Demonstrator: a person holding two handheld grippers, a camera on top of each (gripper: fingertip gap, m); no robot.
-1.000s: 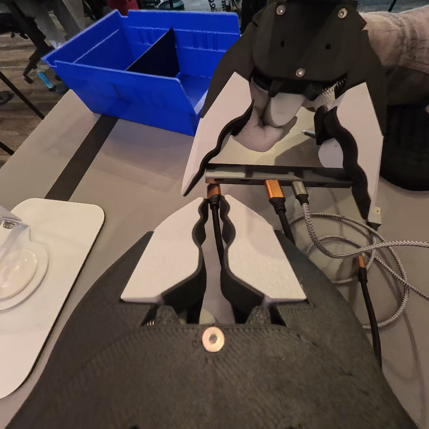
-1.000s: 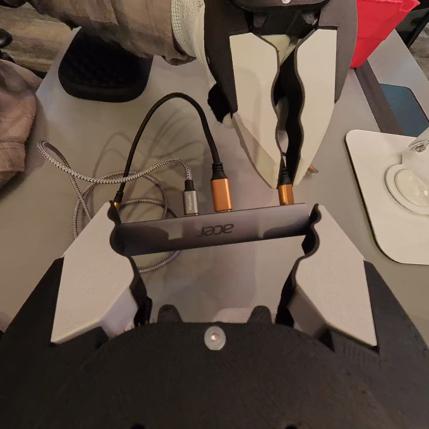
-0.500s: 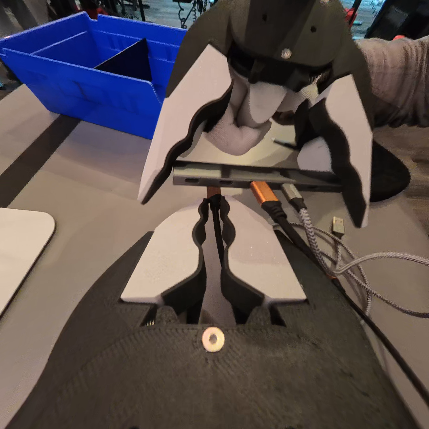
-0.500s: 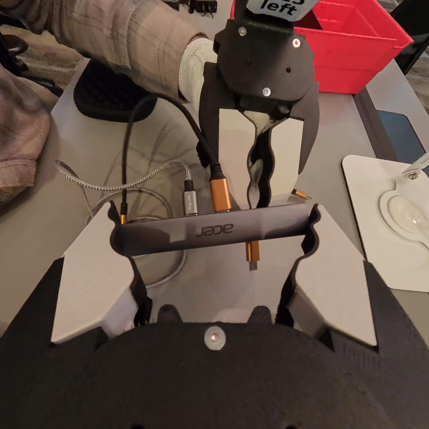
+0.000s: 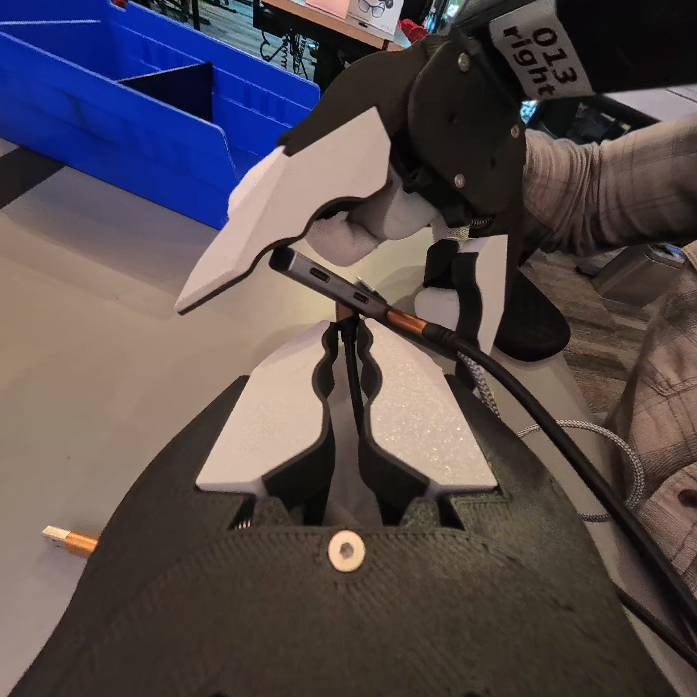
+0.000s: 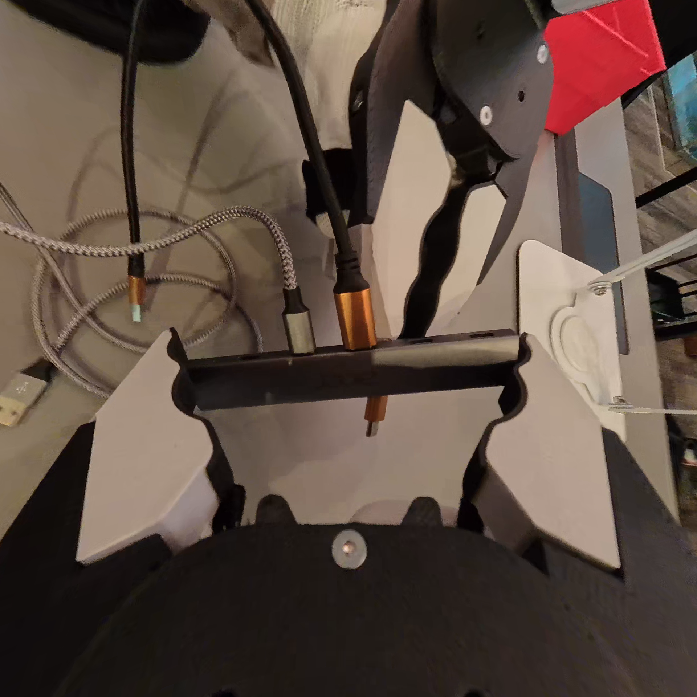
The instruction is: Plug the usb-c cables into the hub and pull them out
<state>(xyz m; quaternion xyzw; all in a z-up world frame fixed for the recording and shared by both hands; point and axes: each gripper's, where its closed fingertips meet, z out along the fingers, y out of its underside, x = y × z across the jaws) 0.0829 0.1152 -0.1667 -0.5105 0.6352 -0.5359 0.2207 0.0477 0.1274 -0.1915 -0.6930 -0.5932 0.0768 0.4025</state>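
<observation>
Right gripper [image 6: 349,381] spread wide, clamping the dark USB hub [image 6: 350,371] by its two ends, lifted above the grey table [image 5: 94,339]. Left gripper [image 5: 347,328] pinched tight on a black cable [image 5: 352,373], its orange plug [image 6: 375,411] free under the hub. Another orange-plug cable [image 6: 354,320] and a grey braided cable [image 6: 298,328] sit plugged in, crowding the ports.
</observation>
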